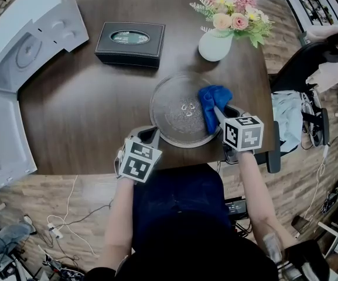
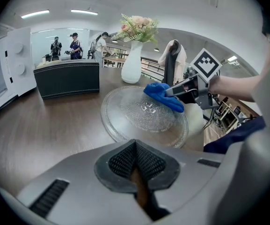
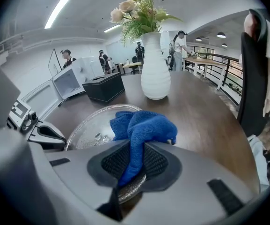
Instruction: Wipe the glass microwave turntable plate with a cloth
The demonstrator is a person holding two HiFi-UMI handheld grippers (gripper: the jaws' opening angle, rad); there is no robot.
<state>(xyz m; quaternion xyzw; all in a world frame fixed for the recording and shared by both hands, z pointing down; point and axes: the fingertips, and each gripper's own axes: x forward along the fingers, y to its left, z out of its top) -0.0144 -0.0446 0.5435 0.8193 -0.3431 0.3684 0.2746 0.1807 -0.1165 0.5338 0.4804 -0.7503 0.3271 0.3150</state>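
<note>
Head view, nearest the lens: the person's two forearms reach forward from the table's near edge, one gripper in each hand.

Left gripper (image 1: 149,134): its own view shows the two ribbed pads pressed together with nothing between them, only bare wood showing below. Its tip sits just beside the near-left rim of the glass turntable plate (image 1: 177,113); contact with the rim cannot be confirmed.

Right gripper (image 1: 222,112): jaws pinch a blue cloth (image 1: 211,100). In the right gripper view a fold of the cloth (image 3: 142,125) runs down between the pads, and the rest bunches out ahead of them.

The bunched part of the cloth lies on the right side of the plate, reaching toward its middle. The left gripper view shows the cloth (image 2: 163,95) resting on the glass (image 2: 139,118), with the right gripper (image 2: 180,92) coming in from the right.

The plate lies flat on the dark wooden table (image 1: 81,110), close to the near edge and right of centre. The raised hub marks at its centre show through the glass.

Surroundings:
- White vase (image 1: 214,44) with pink and cream flowers (image 1: 233,10), just beyond the plate.
- Black tissue box (image 1: 130,43), further back and left.
- White microwave (image 1: 25,48) at the table's far left, its door (image 1: 2,136) swung open.
- Black chair (image 1: 309,57), right of the table.
</note>
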